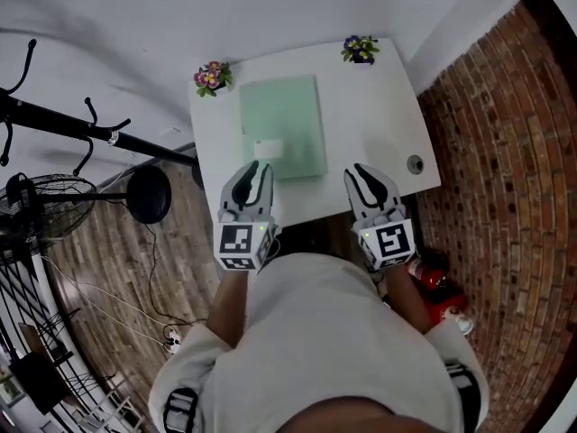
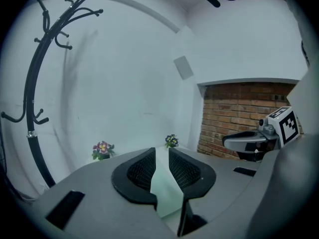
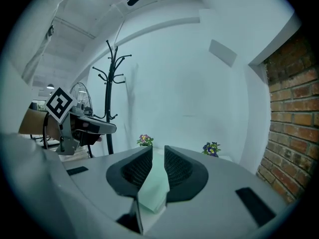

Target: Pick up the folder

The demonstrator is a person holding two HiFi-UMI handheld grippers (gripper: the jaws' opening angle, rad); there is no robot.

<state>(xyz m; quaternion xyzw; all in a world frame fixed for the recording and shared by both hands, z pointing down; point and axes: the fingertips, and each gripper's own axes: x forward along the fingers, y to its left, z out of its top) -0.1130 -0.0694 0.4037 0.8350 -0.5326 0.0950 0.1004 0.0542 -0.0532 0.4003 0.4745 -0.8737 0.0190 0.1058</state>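
A pale green folder (image 1: 281, 124) lies flat on the white table (image 1: 379, 115), with a small white label (image 1: 269, 148) near its front edge. My left gripper (image 1: 261, 167) hovers at the folder's near left corner, its jaws a narrow gap apart with nothing between them. My right gripper (image 1: 360, 170) hangs over bare table just right of the folder, also slightly open and empty. In the left gripper view, the folder (image 2: 164, 190) shows through the gap of the left gripper (image 2: 161, 151). The right gripper view shows the folder (image 3: 154, 185) beyond the right gripper (image 3: 158, 148).
Two small flower pots stand at the table's back corners, one pink (image 1: 212, 77) and one purple (image 1: 361, 50). A cable hole (image 1: 415, 163) is at the table's front right. A black coat rack (image 1: 63, 120) and a fan (image 1: 41, 206) stand left. Brick (image 1: 505, 152) lies right.
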